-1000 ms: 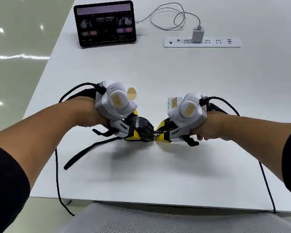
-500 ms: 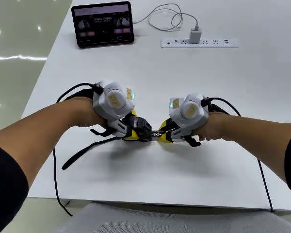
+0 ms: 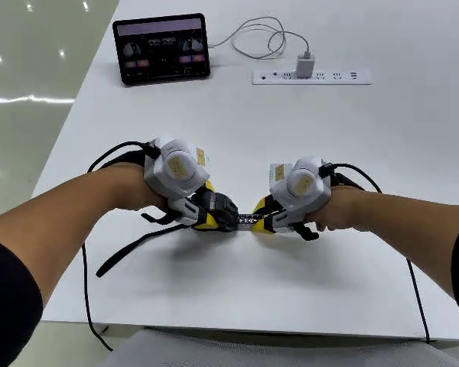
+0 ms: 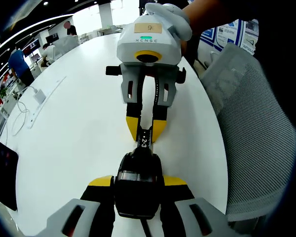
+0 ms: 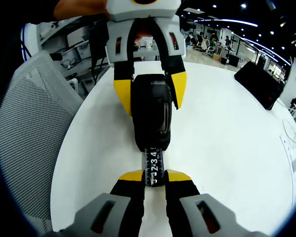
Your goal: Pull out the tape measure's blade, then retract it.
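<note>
Tape measure (image 3: 220, 211) is over the near part of the white table (image 3: 344, 145), its black case clamped between the yellow-tipped jaws of the left gripper (image 4: 138, 181). A short length of blade (image 5: 153, 165) is out, with its numbers showing, and the right gripper (image 5: 154, 177) is pinched on its end. The two grippers face each other, close together.

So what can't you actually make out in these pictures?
- End hook of the blade: right gripper view, hidden between the jaws of the right hand-held gripper.
- Sides of the tape measure: left gripper view, covered by the left hand-held gripper.
- Screen contents of the tablet: head view, too small.
</note>
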A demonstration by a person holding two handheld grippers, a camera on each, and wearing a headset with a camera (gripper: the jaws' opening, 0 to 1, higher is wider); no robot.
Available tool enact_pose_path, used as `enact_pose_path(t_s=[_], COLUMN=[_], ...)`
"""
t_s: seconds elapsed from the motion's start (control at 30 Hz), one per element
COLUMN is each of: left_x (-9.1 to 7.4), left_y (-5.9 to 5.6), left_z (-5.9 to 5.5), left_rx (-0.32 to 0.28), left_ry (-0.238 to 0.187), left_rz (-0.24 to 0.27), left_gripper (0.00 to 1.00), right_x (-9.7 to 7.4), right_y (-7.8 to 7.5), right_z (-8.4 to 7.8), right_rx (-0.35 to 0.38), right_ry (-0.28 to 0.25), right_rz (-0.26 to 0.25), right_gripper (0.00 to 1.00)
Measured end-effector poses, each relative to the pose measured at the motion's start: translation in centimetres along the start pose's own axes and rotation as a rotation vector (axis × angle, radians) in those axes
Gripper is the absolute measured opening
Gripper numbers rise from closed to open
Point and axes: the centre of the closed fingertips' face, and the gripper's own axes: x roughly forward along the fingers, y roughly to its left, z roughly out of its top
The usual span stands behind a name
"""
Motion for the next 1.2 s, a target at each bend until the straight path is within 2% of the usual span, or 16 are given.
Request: enact_pose_path(t_s=[1.2], left_x=[0.1], left_y=[0.1], left_z=[0.0], left_rx=[-0.010], left_ry=[-0.006], left_rz=[0.004], left_gripper=[0.31], right_x=[-1.0], right_y=[-0.2], right_z=[-1.4], right_rx=[0.007], right_ry=[0.023], right_rz=[-0.010], right_gripper=[0.11])
